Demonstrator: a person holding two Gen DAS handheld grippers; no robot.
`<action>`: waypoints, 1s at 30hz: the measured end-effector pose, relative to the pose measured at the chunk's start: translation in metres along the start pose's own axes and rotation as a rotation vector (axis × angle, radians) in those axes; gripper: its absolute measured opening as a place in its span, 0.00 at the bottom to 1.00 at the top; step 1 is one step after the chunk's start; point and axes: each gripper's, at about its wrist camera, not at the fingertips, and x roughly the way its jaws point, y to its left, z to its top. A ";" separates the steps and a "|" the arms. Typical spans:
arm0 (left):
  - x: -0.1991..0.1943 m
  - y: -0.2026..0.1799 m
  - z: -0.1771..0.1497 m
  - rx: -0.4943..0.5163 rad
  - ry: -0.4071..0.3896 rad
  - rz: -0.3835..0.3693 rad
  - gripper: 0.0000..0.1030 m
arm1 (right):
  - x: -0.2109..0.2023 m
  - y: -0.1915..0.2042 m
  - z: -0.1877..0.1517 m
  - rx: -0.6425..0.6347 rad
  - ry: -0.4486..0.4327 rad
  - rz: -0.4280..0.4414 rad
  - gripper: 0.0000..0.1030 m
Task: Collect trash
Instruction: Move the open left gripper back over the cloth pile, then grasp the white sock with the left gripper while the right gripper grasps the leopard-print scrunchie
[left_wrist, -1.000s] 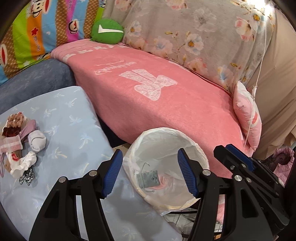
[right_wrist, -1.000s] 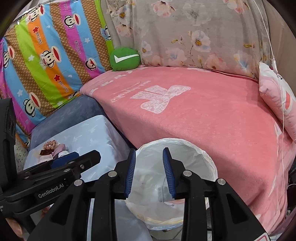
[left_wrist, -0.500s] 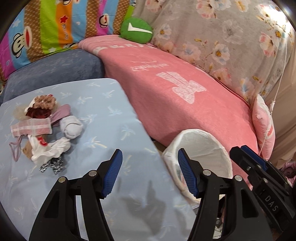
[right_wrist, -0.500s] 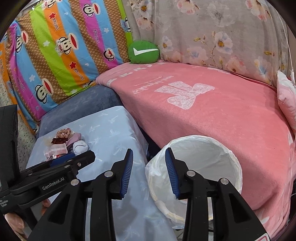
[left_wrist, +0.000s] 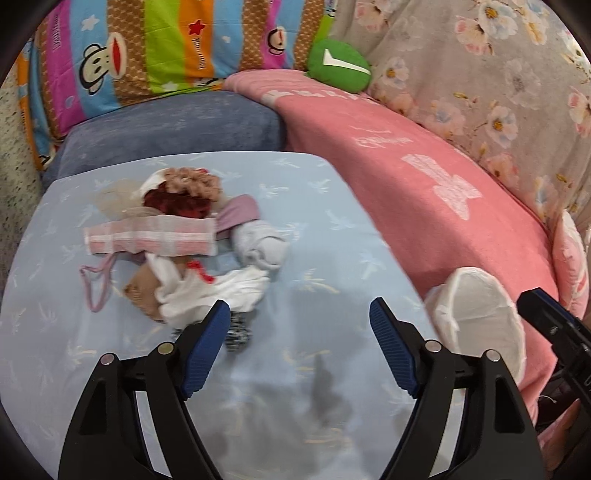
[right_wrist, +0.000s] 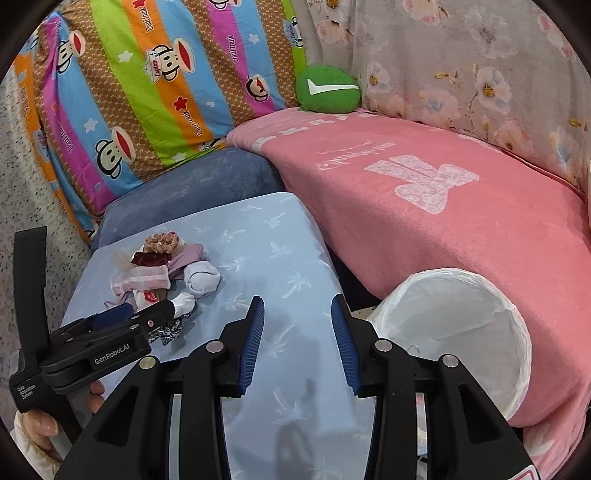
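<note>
- On the blue cushion (left_wrist: 332, 236), the scrap pile (left_wrist: 184, 254) lies uncollected.
- Left gripper (left_wrist: 297, 328): jaws spread, empty, near the pile.
- Right gripper (right_wrist: 297, 339): released, empty.
- Lined bin (right_wrist: 461, 332): most collection apparently remains.

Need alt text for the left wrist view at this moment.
The open, empty left gripper hovers over a light blue cushion, near a pile of cloth scraps. A white-lined bin stands to the right against a pink-covered sofa.
</note>
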 end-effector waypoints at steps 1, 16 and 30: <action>0.002 0.007 -0.001 0.000 0.002 0.013 0.72 | 0.004 0.005 -0.001 -0.003 0.007 0.006 0.38; 0.043 0.061 -0.002 0.000 0.068 0.081 0.71 | 0.057 0.060 -0.007 -0.057 0.095 0.050 0.39; 0.033 0.089 -0.001 -0.075 0.073 0.019 0.10 | 0.106 0.104 -0.019 -0.094 0.190 0.117 0.40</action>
